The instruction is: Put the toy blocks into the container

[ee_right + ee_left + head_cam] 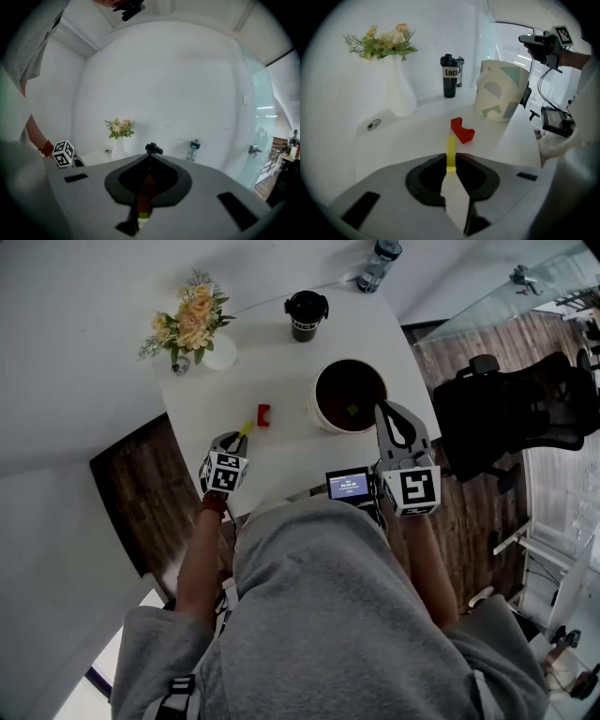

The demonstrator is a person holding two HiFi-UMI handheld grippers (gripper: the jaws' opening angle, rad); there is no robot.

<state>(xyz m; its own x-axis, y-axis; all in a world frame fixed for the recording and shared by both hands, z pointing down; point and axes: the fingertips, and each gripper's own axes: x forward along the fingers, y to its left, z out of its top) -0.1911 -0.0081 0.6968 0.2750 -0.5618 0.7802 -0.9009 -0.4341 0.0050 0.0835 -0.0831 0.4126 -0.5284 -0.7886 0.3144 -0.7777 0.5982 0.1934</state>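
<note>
Head view steeply down, gripper views forward, sharing flowers (192, 320)

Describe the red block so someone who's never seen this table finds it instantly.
Start at the white table, then find the round container on it. Left of it in the head view lies the red block, a small U-shaped piece, unlike the thin yellow block nearby.

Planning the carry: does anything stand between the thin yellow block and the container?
A red notched block lies on the white table between them; the right gripper hangs over the round container's rim.
</note>
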